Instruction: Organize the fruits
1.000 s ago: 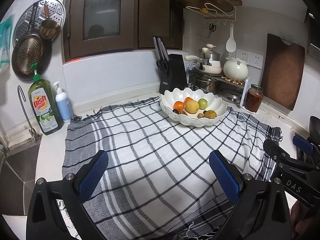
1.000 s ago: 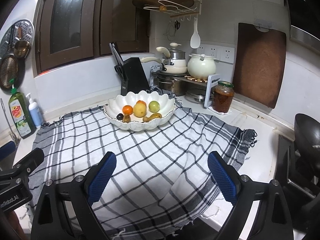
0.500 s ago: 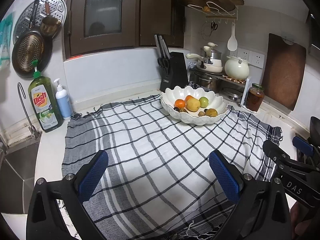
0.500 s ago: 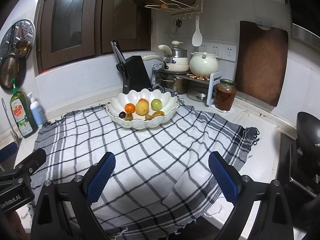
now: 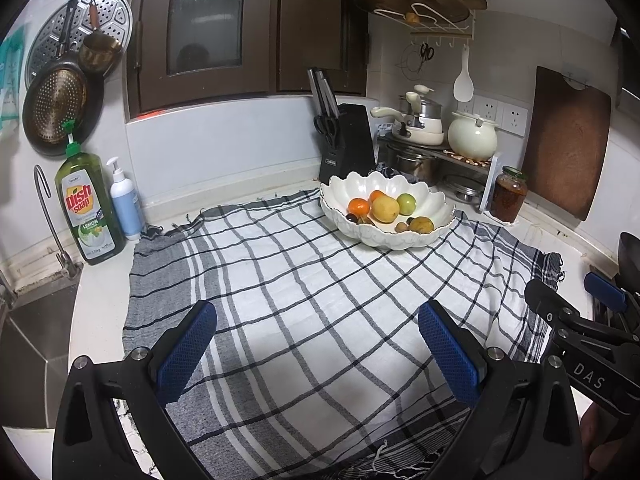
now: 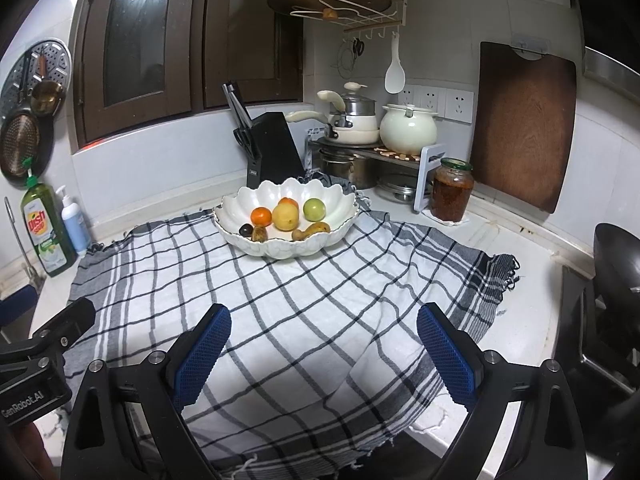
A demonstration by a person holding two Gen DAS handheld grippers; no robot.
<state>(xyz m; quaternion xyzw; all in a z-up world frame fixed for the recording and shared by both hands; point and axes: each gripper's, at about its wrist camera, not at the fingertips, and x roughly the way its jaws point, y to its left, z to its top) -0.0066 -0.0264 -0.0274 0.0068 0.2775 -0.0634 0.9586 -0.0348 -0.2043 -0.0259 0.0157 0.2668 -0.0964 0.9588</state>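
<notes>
A white bowl [image 6: 286, 224] of fruit sits on a checked cloth [image 6: 304, 304]. The left gripper [image 5: 316, 344] and right gripper [image 6: 324, 346] hover nearby. Both sets of fingers are spread and empty.

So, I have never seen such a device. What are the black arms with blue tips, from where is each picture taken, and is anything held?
They are hand-held grippers, one per hand, each carrying a camera that looks along its two fingers. One picture is from the left gripper, the other from the right gripper. Both are open and hold nothing. Ahead lies a checked cloth on the kitchen counter. On it stands a white bowl of fruit: an orange, a yellow fruit, a green fruit and some smaller ones.
</notes>
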